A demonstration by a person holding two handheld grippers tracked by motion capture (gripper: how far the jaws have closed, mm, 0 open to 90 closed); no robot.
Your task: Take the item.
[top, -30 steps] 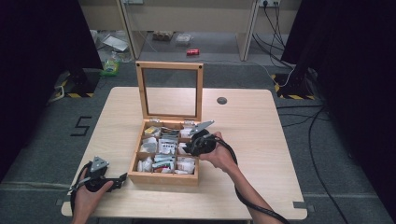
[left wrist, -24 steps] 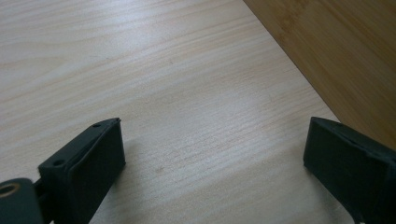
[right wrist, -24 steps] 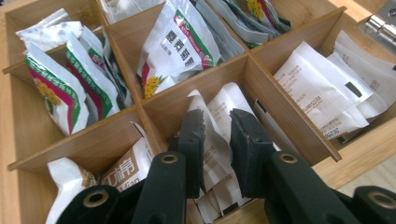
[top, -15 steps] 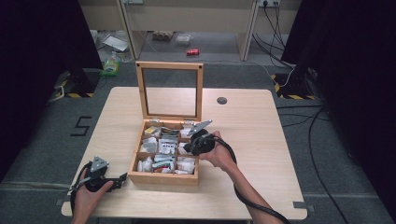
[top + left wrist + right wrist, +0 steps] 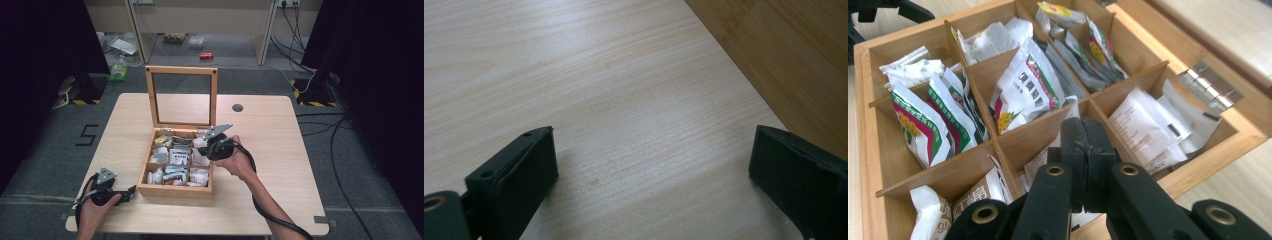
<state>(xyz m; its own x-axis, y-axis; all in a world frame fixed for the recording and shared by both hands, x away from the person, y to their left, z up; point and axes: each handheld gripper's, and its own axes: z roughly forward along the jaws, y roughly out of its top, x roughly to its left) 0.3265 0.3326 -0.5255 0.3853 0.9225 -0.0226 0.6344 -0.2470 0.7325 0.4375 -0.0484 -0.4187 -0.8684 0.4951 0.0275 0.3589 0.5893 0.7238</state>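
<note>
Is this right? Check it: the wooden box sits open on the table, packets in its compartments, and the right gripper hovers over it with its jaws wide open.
One thing is wrong: the right gripper has its jaws pressed shut, as the right gripper view shows. The wooden box does sit open on the table, with packets in its compartments.

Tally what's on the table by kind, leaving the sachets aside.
Wooden box: 1
Grippers: 2 (left gripper, right gripper)
Round dark table cap: 1
Total: 4
</note>
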